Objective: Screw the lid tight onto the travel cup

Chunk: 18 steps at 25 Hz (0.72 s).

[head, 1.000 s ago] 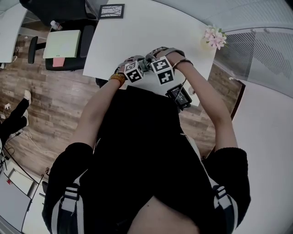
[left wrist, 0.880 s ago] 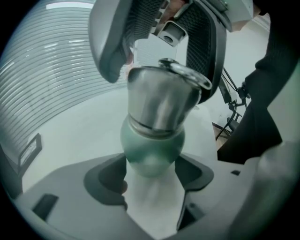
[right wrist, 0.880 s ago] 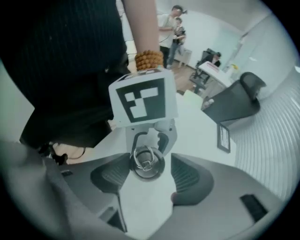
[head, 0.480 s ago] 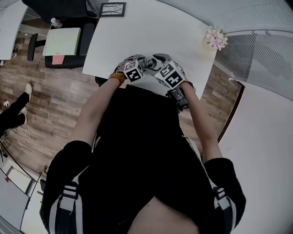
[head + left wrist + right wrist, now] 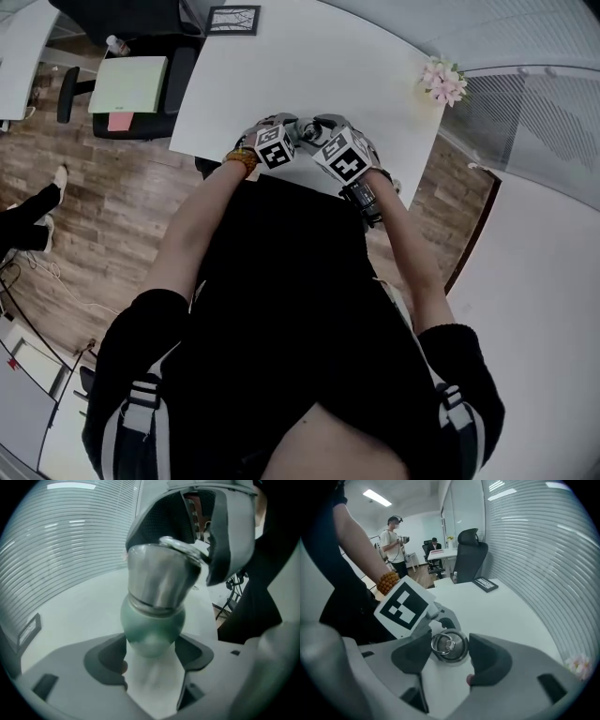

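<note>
At the white tabletop's (image 5: pixel 309 66) near edge, over a wood floor (image 5: pixel 112 206), I count one travel cup (image 5: pixel 152 625). My left gripper (image 5: pixel 152 656) clamps its green body. My right gripper's (image 5: pixel 449 651) jaws are closing around its one lid (image 5: pixel 449 646), not yet pressing. Farther back are one picture frame (image 5: pixel 232 20) and one bunch of pink flowers (image 5: pixel 442 79).

No writing, number or brand can be read anywhere: the cup (image 5: pixel 152 630) and lid (image 5: pixel 449 645) show none, the left cube (image 5: pixel 273 148) and right cube (image 5: pixel 343 159) bear only black-and-white square markers, and the frame (image 5: pixel 232 20) on the table (image 5: pixel 309 66) and the green pad (image 5: pixel 128 84) are too small to tell.
</note>
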Each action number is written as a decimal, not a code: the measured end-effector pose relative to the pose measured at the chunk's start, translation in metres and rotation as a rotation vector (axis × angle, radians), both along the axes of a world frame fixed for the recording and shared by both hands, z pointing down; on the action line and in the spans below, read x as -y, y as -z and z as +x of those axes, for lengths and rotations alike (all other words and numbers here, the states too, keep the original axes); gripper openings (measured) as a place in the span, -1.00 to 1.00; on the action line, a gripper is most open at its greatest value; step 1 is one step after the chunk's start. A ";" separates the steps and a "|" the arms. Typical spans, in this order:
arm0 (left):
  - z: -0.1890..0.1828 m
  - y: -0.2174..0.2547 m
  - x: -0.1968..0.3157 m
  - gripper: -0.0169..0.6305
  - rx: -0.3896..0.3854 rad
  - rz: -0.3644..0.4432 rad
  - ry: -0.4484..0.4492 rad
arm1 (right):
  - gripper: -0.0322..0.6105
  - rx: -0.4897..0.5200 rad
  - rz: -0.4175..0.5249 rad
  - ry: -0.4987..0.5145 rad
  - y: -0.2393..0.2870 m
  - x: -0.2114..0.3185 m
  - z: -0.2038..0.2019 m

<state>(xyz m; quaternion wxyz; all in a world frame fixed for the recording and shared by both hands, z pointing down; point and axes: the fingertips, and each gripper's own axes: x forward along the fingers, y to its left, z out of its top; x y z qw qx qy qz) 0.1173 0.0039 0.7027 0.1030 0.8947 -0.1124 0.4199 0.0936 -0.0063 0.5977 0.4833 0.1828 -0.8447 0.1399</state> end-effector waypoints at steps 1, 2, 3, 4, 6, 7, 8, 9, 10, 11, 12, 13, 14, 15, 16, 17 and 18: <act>0.000 0.000 0.000 0.07 0.001 0.000 -0.001 | -0.12 -0.017 0.004 0.054 0.000 -0.001 -0.001; 0.000 0.000 0.000 0.07 0.001 0.000 -0.002 | -0.12 -0.040 0.012 0.124 -0.001 -0.002 -0.001; 0.000 0.000 0.000 0.07 0.002 0.000 -0.003 | -0.12 -0.069 0.022 0.208 -0.001 -0.005 -0.002; 0.000 0.000 -0.001 0.07 0.004 -0.001 -0.004 | -0.12 -0.104 0.033 0.301 -0.003 -0.009 -0.002; 0.001 -0.001 -0.001 0.07 0.009 -0.002 -0.007 | -0.12 -0.178 0.058 0.508 -0.005 -0.015 -0.001; 0.001 -0.001 0.000 0.07 0.012 -0.002 -0.007 | -0.12 -0.216 0.077 0.616 -0.006 -0.018 0.000; 0.001 0.000 0.000 0.07 0.015 -0.003 -0.006 | -0.12 -0.254 0.097 0.717 -0.007 -0.019 0.001; 0.001 0.000 0.000 0.07 0.018 -0.005 -0.005 | -0.12 -0.288 0.115 0.801 -0.007 -0.020 0.001; 0.001 0.000 0.000 0.07 0.020 -0.006 -0.003 | -0.12 -0.317 0.126 0.860 -0.008 -0.021 0.001; 0.001 0.001 0.000 0.07 0.023 -0.007 -0.002 | -0.12 -0.339 0.130 0.895 -0.008 -0.021 0.002; 0.001 0.000 0.000 0.07 0.025 -0.009 -0.001 | -0.12 -0.350 0.129 0.904 -0.008 -0.022 0.002; 0.001 0.000 0.000 0.07 0.025 -0.010 0.000 | -0.11 -0.349 0.124 0.887 -0.009 -0.022 0.001; 0.001 0.000 0.000 0.07 0.024 -0.010 0.001 | -0.11 -0.335 0.116 0.847 -0.009 -0.022 0.000; 0.001 0.000 0.000 0.07 0.022 -0.010 0.003 | -0.11 -0.308 0.111 0.787 -0.008 -0.021 -0.001; 0.001 0.000 0.000 0.07 0.020 -0.010 0.005 | -0.10 -0.270 0.110 0.708 -0.005 -0.018 -0.001; 0.001 0.000 0.000 0.07 0.018 -0.009 0.007 | -0.09 -0.226 0.110 0.610 -0.001 -0.014 -0.001; 0.001 -0.001 0.000 0.07 0.015 -0.007 0.009 | -0.07 -0.180 0.104 0.495 0.003 -0.009 0.000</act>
